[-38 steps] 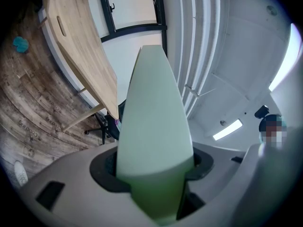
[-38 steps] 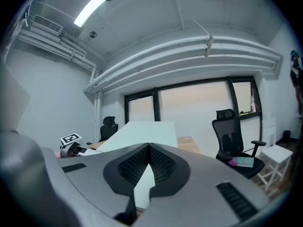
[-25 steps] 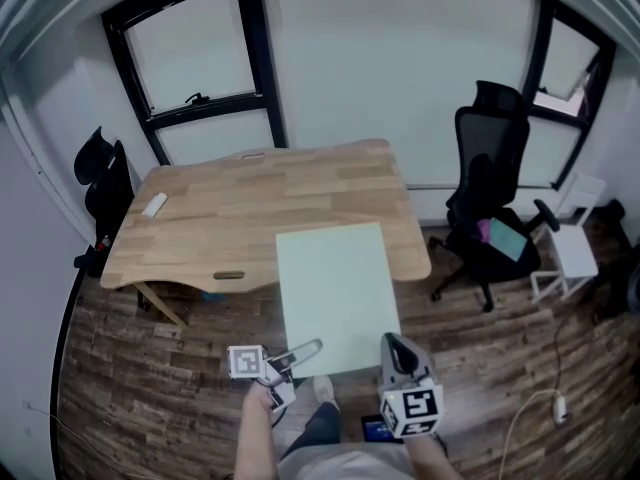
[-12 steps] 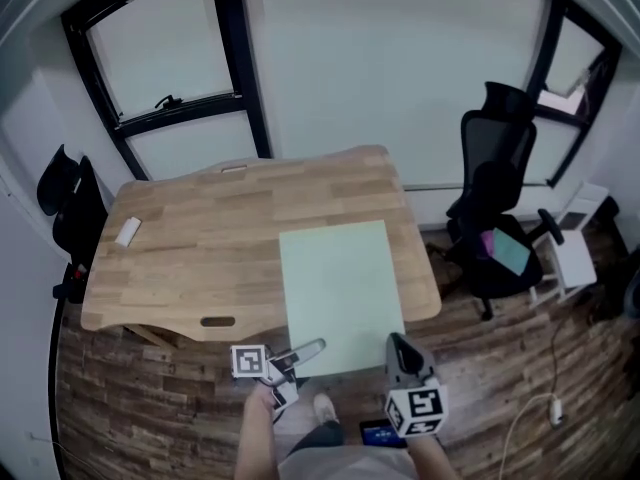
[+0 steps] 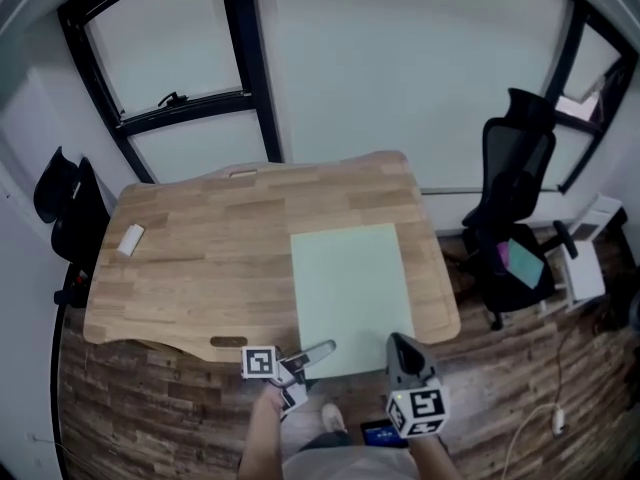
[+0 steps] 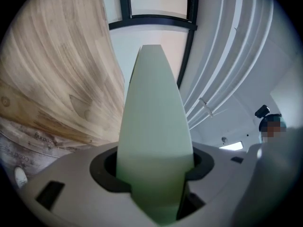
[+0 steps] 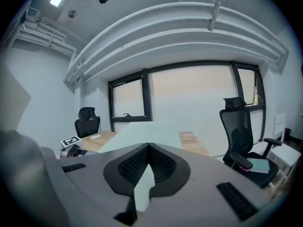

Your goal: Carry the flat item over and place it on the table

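A pale green flat board [image 5: 352, 293] hangs level over the right part of the wooden table [image 5: 200, 248], its near edge past the table's front edge. My left gripper [image 5: 318, 353] is shut on the board's near left corner. My right gripper [image 5: 400, 352] is shut on the near right corner. In the left gripper view the board [image 6: 154, 126] fills the gap between the jaws of the left gripper [image 6: 154, 174]. In the right gripper view the right gripper [image 7: 147, 167] pinches the thin edge of the board [image 7: 142, 129], which stretches away toward the windows.
A small white object [image 5: 130, 239] lies on the table's left end. One black office chair [image 5: 515, 218] stands right of the table and another [image 5: 60, 203] at the far left. A white stool [image 5: 585, 268] stands far right. Windows run behind the table.
Both grippers have carried the board forward. It now lies farther over the tabletop, and the table sits closer below me.
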A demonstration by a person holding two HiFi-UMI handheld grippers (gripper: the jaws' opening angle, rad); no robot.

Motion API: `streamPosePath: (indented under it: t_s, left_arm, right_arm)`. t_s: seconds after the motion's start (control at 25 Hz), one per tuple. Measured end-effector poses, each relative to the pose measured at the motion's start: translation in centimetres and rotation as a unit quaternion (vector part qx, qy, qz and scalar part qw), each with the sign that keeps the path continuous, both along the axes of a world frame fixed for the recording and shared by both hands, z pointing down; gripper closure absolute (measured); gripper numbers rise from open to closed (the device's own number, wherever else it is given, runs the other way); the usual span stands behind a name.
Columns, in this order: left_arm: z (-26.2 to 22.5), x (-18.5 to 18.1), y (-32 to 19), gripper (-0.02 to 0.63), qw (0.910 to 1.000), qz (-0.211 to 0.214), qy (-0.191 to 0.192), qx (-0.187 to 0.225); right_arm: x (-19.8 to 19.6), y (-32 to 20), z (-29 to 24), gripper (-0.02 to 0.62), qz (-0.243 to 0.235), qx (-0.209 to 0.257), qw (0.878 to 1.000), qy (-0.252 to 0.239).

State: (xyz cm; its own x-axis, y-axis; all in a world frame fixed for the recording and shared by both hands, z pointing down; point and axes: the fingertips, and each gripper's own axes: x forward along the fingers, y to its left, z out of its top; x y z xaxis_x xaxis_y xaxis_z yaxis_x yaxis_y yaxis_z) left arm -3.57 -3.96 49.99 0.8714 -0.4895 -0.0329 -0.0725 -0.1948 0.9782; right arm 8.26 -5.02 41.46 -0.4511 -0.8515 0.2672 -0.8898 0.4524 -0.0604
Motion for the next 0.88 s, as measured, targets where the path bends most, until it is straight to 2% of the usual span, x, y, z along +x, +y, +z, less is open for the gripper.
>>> streamPosePath:
  t_s: [0.08,0.2,0.52,0.88]
  left_arm:
    - [0.0,-0.5,-0.5,0.336,0.9999,0.007,-0.005,0.006]
    - [0.2,-1.0,-1.0,0.336,0.9999,0.005,0.002,-0.013]
    - [0.2,-1.2,-1.8,0.336,0.9998,0.006,0.008,-0.016]
    - [0.2,-1.0,-1.7,0.336,0.9997,0.006,0.019,-0.011]
  right_arm:
    - [-0.9,-0.7,-0.3,0.600,-0.003,0.005,1.000,0.001]
    - [-1.2,-1.2,-0.4,0.598,0.003,0.005,1.000,-0.010]
    - [0.3,-1.4,-0.6,0.598,0.028,0.003,0.999,-0.017]
    - [0.6,-1.8,-0.4,0.598,0.028,0.005,1.000,-0.010]
